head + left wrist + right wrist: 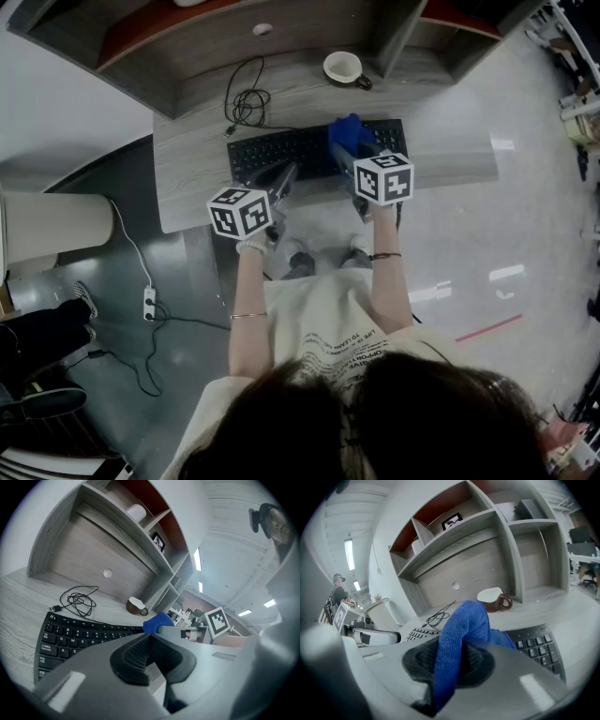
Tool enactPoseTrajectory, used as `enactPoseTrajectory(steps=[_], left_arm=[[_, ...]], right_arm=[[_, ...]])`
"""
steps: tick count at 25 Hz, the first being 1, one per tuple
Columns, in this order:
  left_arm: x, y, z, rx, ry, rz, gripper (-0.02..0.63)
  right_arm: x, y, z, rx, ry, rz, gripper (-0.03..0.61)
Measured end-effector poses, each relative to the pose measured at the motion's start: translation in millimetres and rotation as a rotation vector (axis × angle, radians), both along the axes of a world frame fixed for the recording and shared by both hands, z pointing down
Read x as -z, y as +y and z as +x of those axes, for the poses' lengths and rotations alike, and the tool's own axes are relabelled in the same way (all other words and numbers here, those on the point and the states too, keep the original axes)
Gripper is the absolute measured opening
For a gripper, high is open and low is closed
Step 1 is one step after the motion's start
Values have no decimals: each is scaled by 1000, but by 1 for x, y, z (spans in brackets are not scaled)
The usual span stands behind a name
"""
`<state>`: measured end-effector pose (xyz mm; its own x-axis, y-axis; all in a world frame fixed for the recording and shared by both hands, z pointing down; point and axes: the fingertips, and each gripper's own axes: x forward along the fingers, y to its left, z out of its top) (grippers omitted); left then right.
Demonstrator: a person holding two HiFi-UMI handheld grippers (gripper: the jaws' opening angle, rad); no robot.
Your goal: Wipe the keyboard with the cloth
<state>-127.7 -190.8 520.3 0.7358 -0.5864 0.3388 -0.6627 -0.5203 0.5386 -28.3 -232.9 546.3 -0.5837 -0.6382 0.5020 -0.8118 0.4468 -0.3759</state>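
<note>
partly, the cloth (349, 133) hides the keyboard (281, 150).

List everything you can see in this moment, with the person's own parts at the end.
keyboard: one, black, on the desk in front of the person
cloth: one, blue, pinched in the right gripper over the keyboard's right part
mug: one, brown outside and white inside, on the desk behind the keyboard
cable: one, black, coiled behind the keyboard's left end
desk: one, grey wood grain
shelf unit: one, grey with red-brown panels, at the desk's back
framed picture: one, in an upper shelf
power strip: one, white, on the floor left of the person
left gripper: grey, fingers together, empty, over the keyboard's left part
right gripper: grey, fingers closed on the cloth
</note>
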Motion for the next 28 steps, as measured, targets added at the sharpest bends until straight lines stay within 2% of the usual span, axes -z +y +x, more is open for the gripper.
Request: enactPoseTrajectory(steps=[15, 28], left_arm=[[-2, -2, -17, -3, 6, 1, -3], [-3, 0, -32, -24, 4, -2, -3]], right_arm=[[-1, -2, -23, 9, -5, -1, 57], [-2, -1, -35, -21, 1, -2, 57]])
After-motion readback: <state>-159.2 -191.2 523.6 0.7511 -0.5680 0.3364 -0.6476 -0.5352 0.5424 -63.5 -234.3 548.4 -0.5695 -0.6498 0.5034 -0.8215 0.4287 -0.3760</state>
